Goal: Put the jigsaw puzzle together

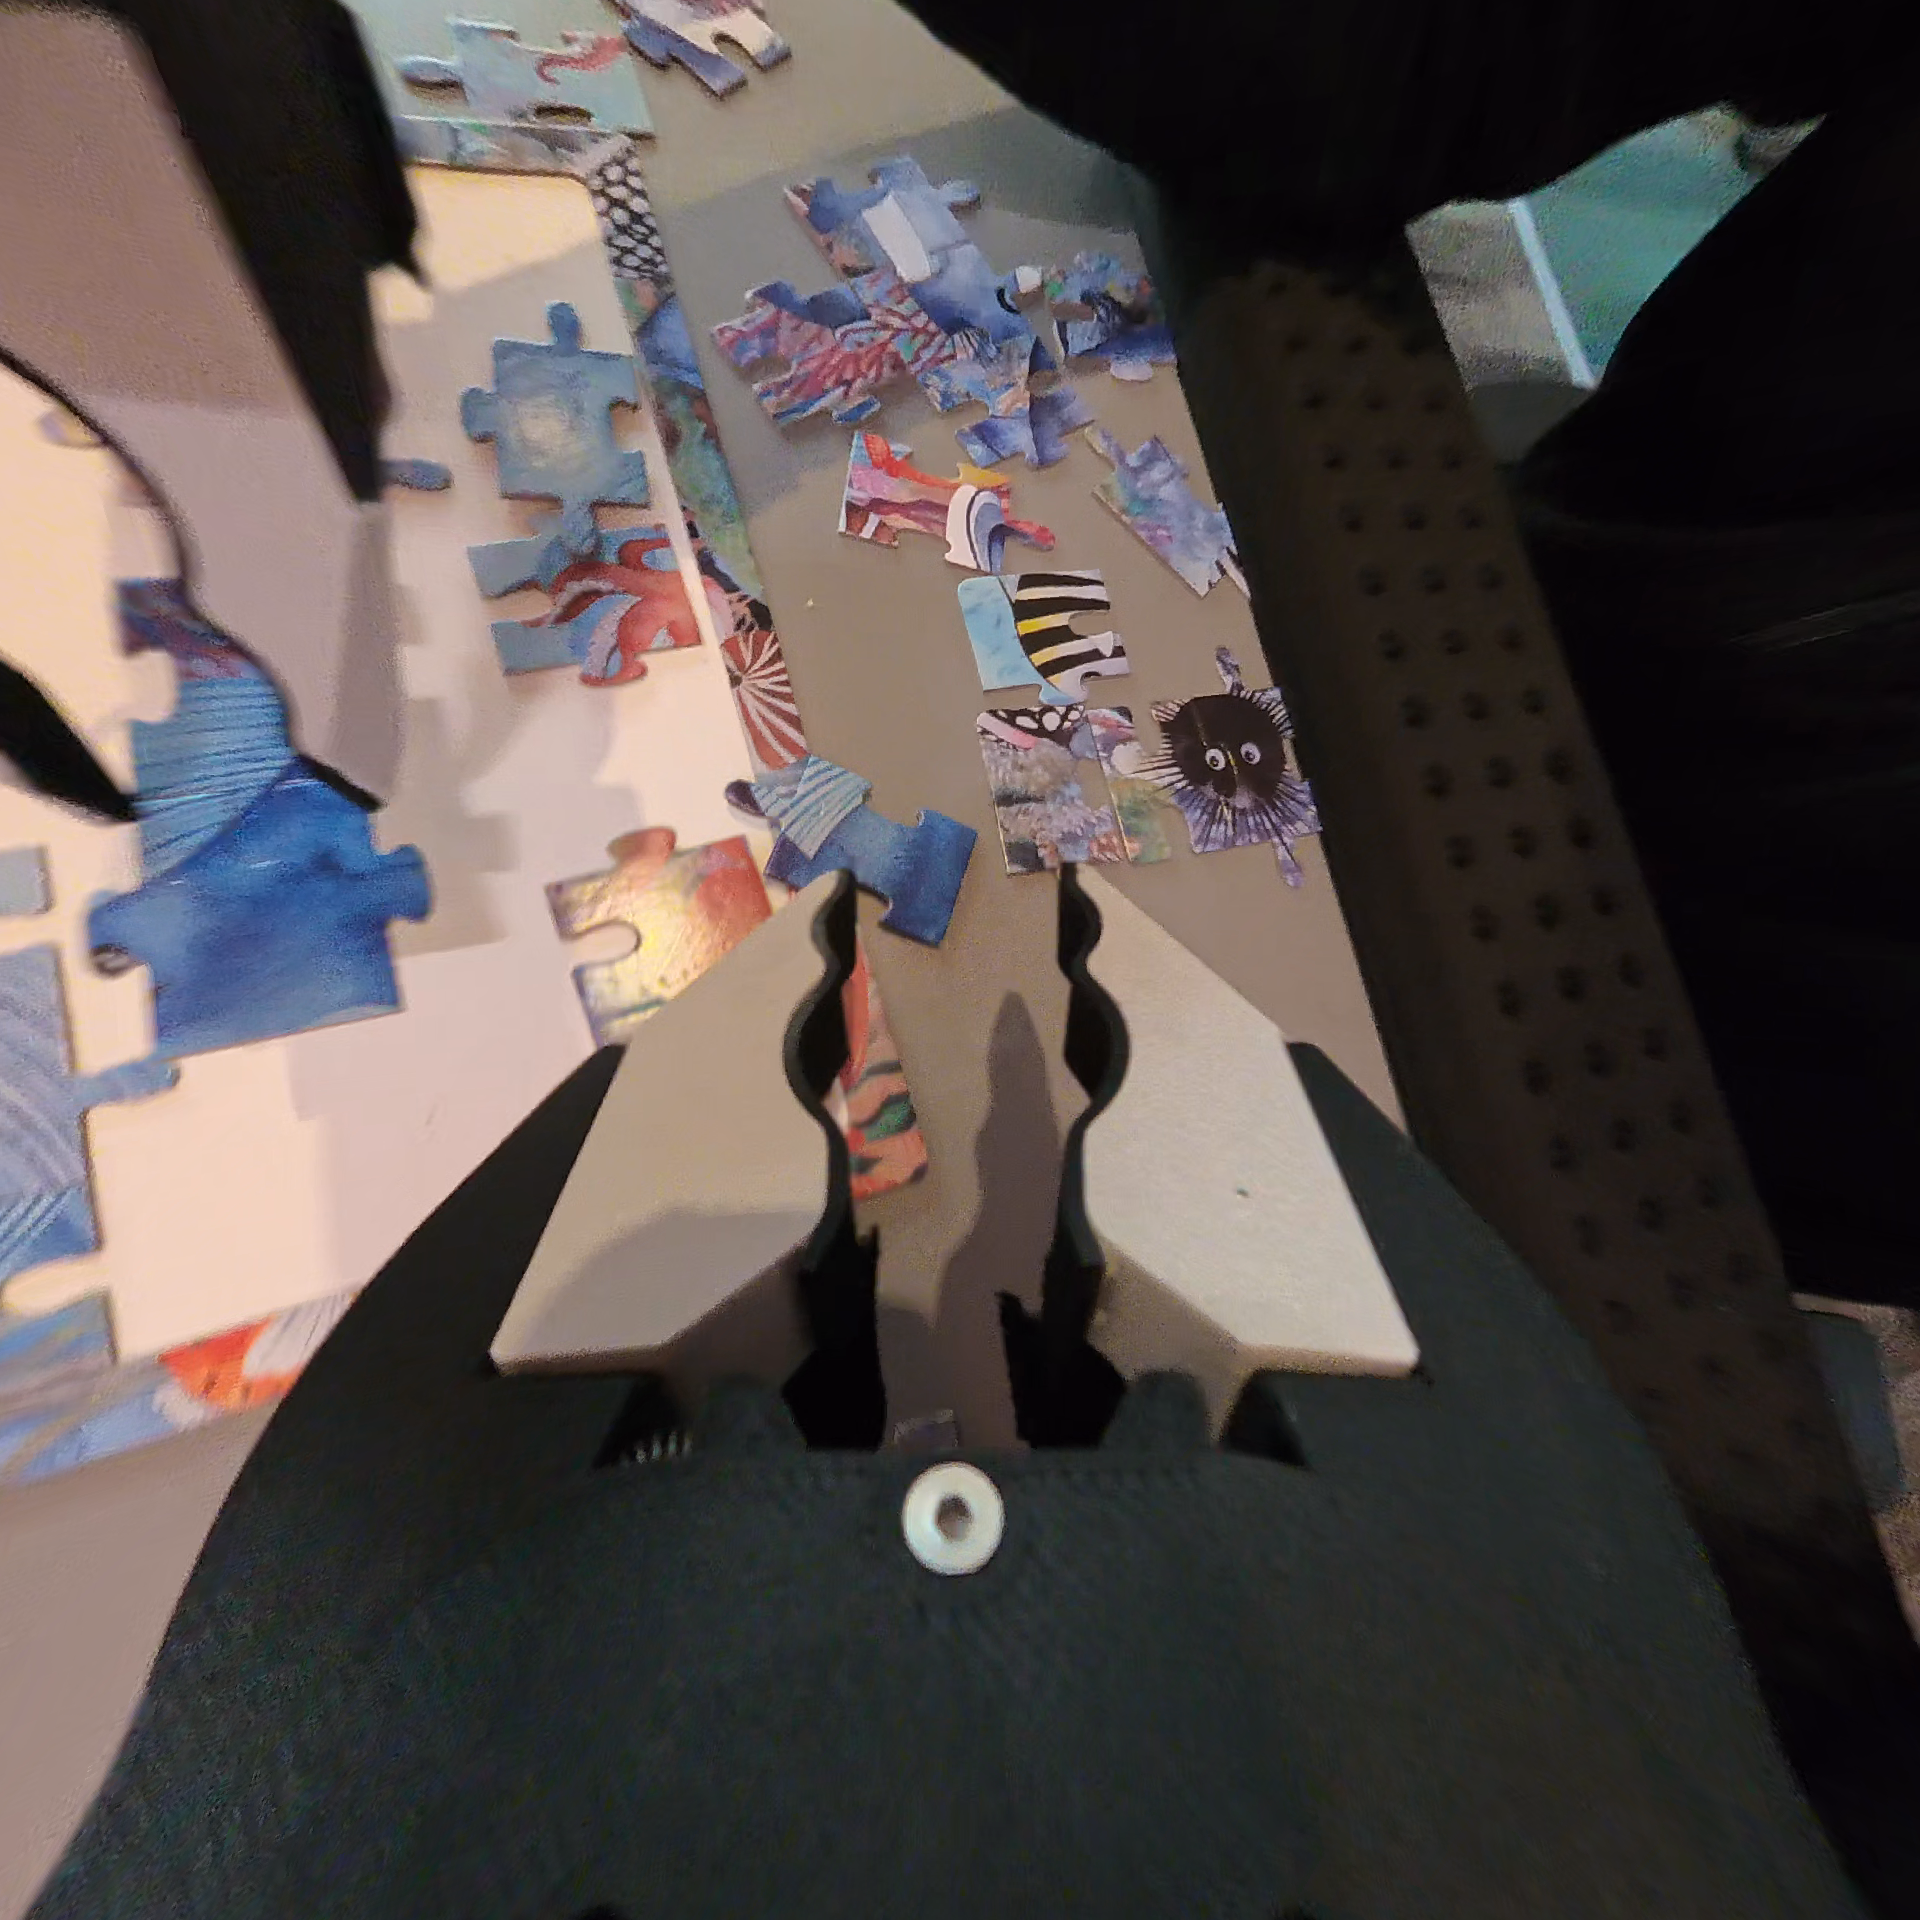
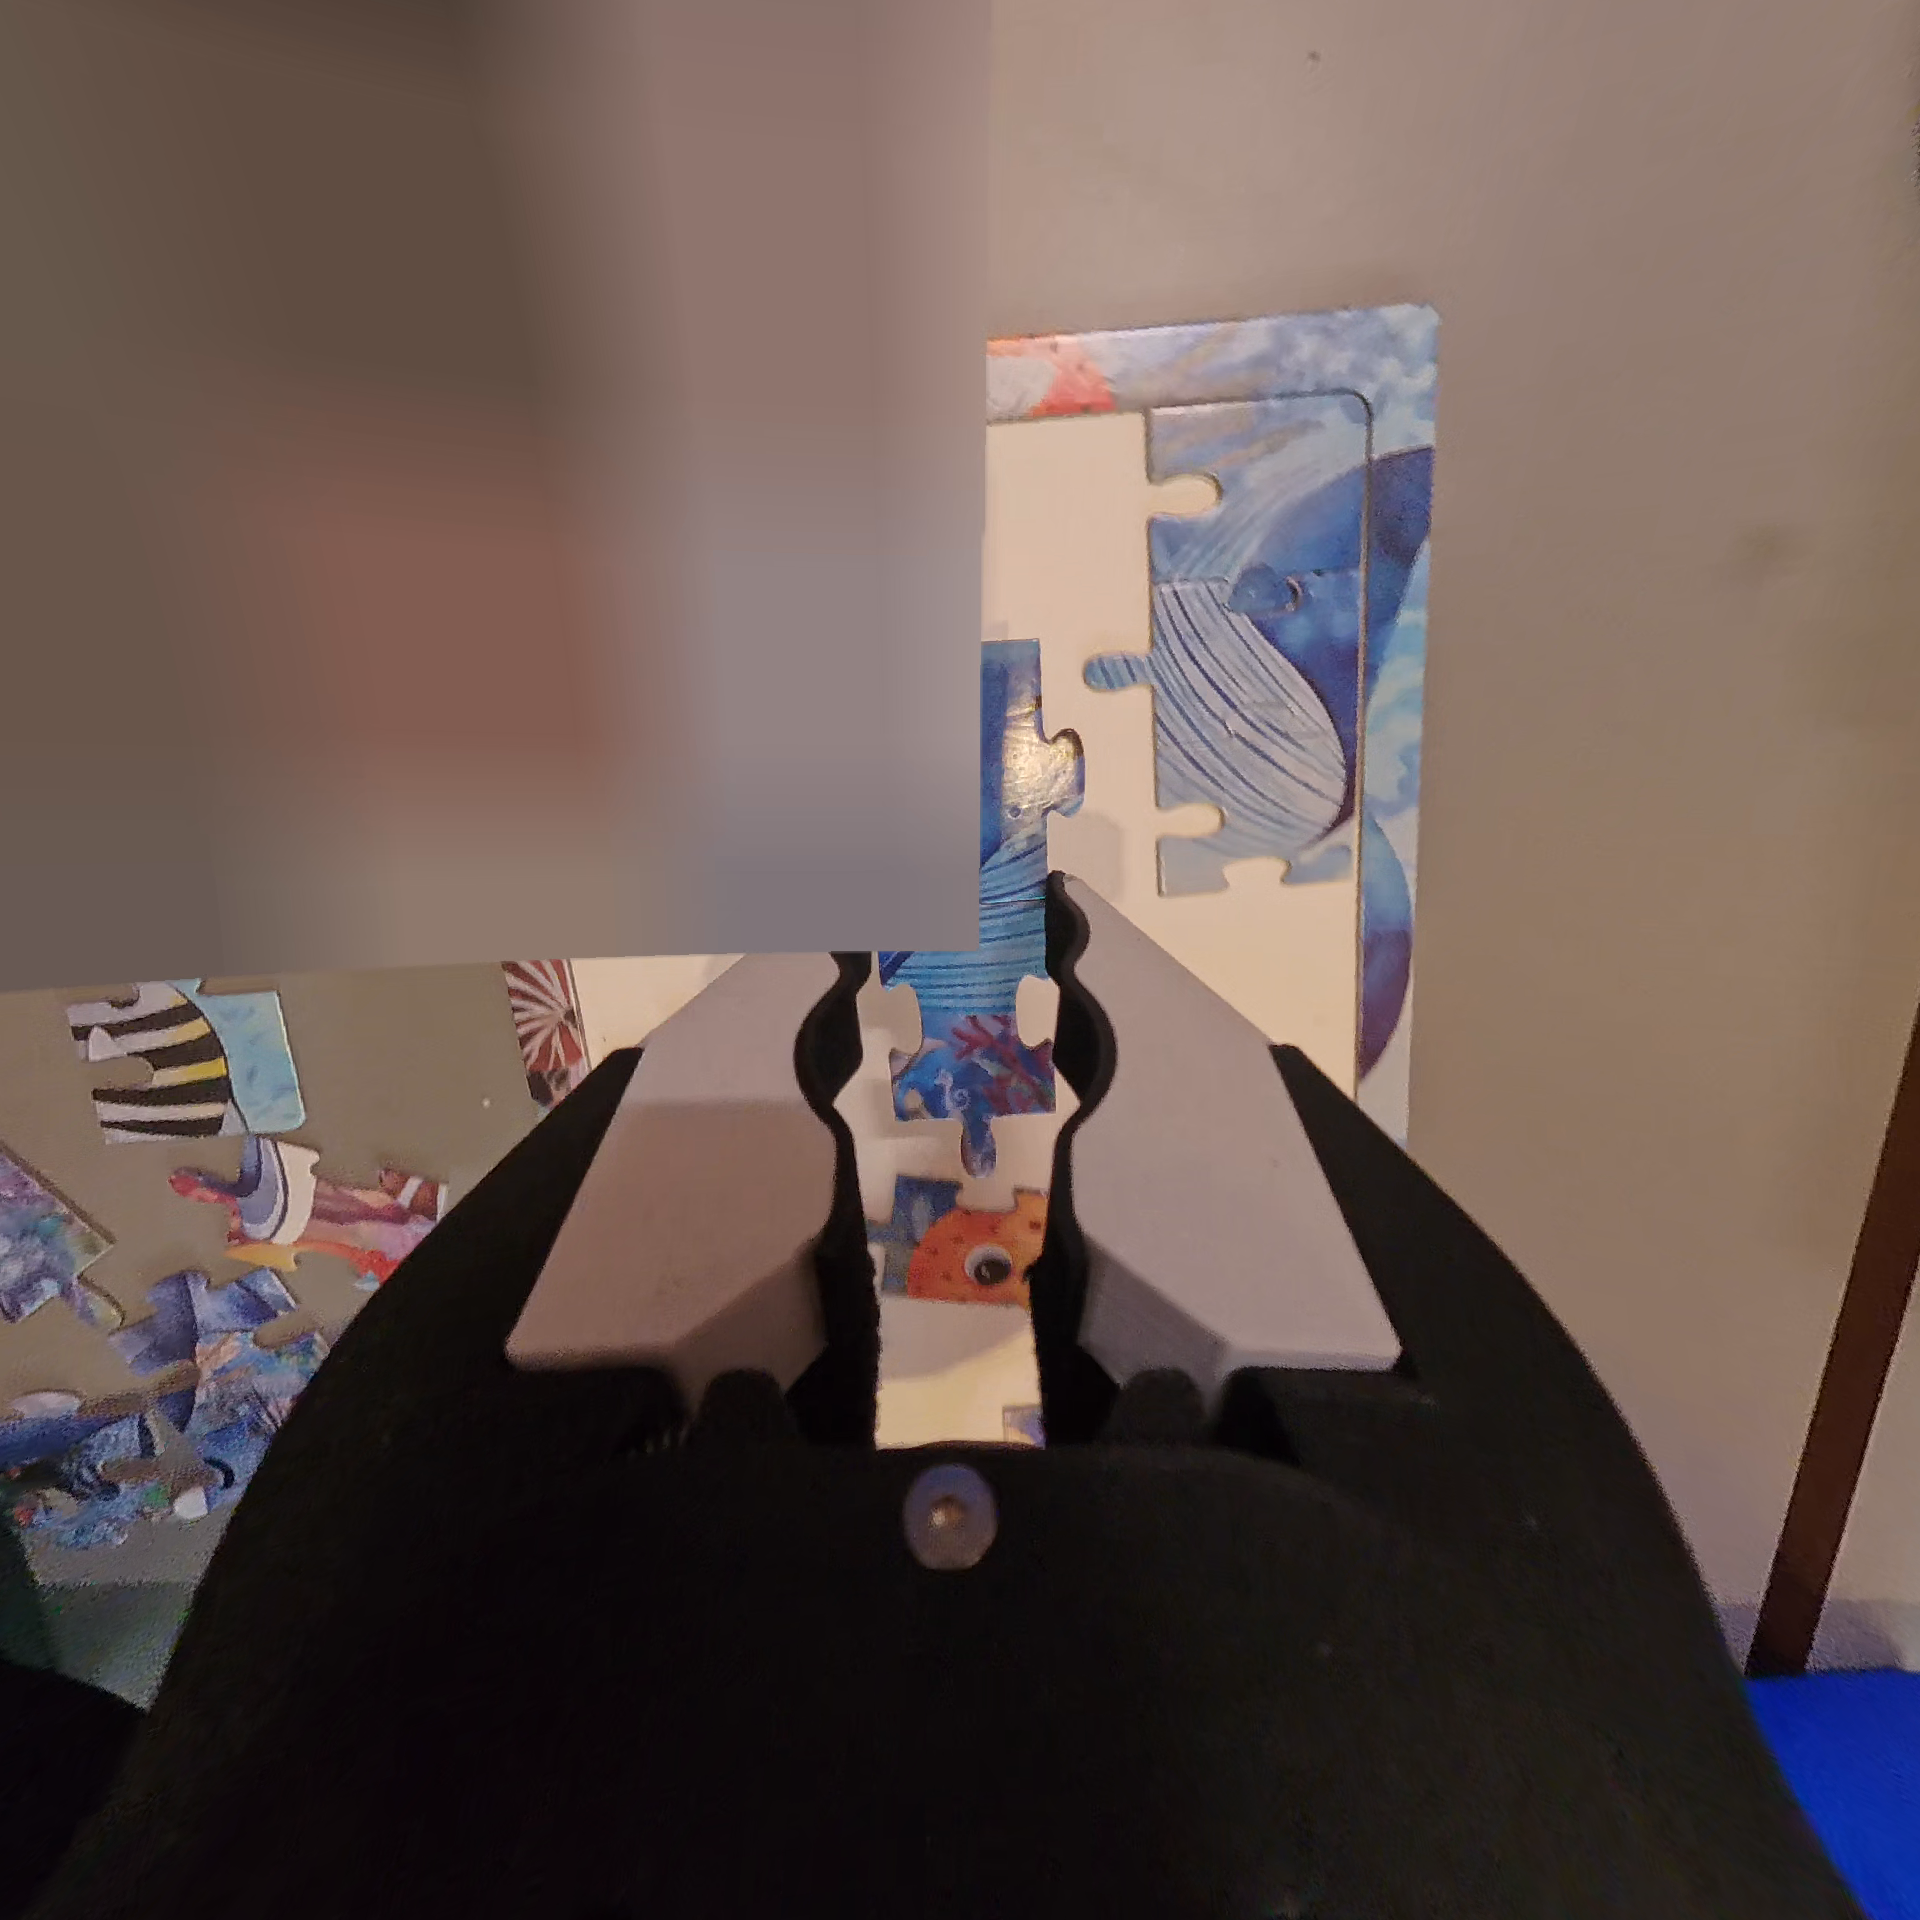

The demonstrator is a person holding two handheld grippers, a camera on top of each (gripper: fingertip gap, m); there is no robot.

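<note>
Grey tabletop (image 1: 904, 644) carries our puzzle tray (image 2: 1070, 540), whose cream base is partly filled with whale pieces (image 2: 1247, 686) at its far edge. Our right gripper (image 2: 951, 925) hovers over the tray, fingers narrowly parted and empty. Our left gripper (image 1: 956, 883) is likewise narrowly parted, empty, beside loose pieces (image 1: 1049, 634).
</note>
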